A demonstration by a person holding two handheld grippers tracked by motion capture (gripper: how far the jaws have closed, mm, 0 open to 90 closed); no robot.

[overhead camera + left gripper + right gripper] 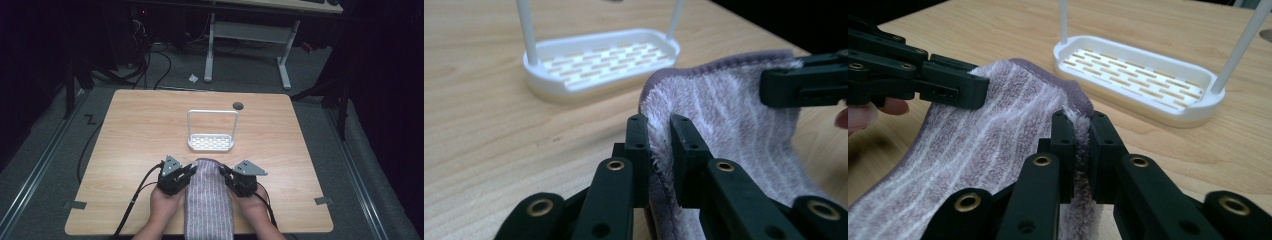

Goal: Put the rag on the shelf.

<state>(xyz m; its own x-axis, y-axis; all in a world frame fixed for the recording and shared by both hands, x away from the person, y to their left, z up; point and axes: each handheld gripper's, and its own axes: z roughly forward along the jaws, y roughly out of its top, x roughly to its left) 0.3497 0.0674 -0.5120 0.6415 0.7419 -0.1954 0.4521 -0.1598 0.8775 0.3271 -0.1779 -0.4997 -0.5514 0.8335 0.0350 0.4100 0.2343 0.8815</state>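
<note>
two grippers are holding one striped towel (208, 200) near the front edge of the wooden table (140, 130). from the high view, the left gripper (189, 173) is pinching the towel's left side and the right gripper (224, 173) is pinching its right side. the towel is lying flat and hanging over the front edge between the person's hands. a white rack (211, 131) is sitting just behind the towel, in the middle of the table.

in the left gripper view, the jaws of the left gripper (659, 131) are squeezing the fluffy towel (734, 130) edge tight. the rack (600, 59) is sitting close behind.

in the right gripper view, the right gripper (1080, 127) is squeezing the towel (998, 135) edge tight too. the left gripper (975, 92) is gripping the far corner. the rack (1143, 77) is sitting near, on the right.
</note>
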